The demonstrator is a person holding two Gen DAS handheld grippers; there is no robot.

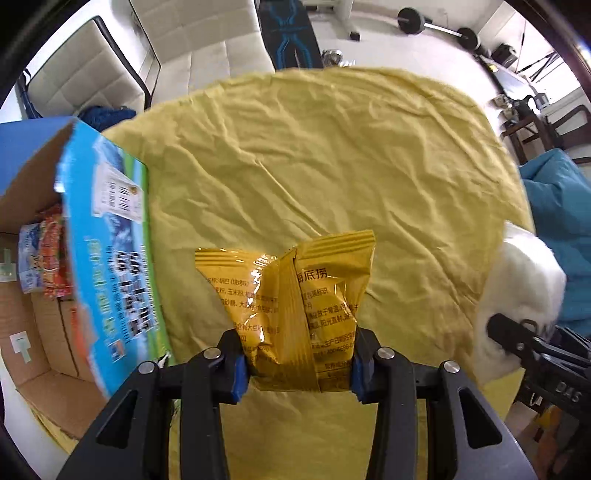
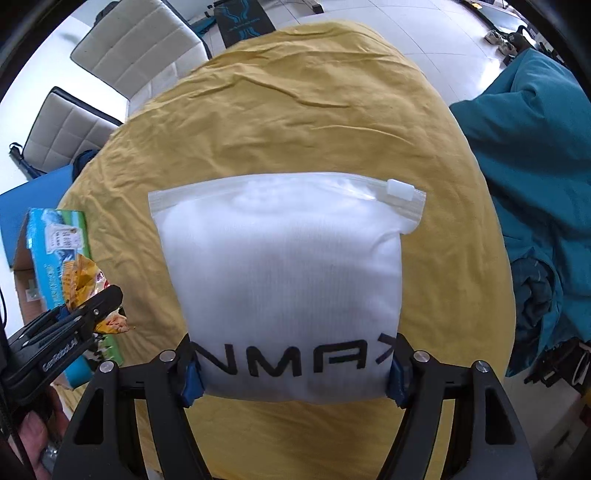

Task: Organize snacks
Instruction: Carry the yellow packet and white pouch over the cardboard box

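My left gripper (image 1: 295, 363) is shut on a yellow snack packet (image 1: 291, 302), held upright above the yellow cloth. Left of it stands an open cardboard box (image 1: 44, 295) with a blue printed flap (image 1: 107, 258); several snack packets (image 1: 46, 258) lie inside. My right gripper (image 2: 293, 369) is shut on a white zip bag (image 2: 280, 273) with black letters, its slider at the top right. From the right wrist view the left gripper (image 2: 74, 317) and its yellow packet (image 2: 83, 280) show at the far left, in front of the box (image 2: 48, 240). The zip bag (image 1: 524, 288) appears at the left view's right edge.
A wrinkled yellow cloth (image 1: 332, 155) covers the round table. White padded chairs (image 1: 85, 70) stand behind it. A teal garment (image 2: 535, 147) lies at the right. A barbell (image 1: 436, 26) rests on the floor far back. A hand (image 2: 33, 439) holds the left gripper.
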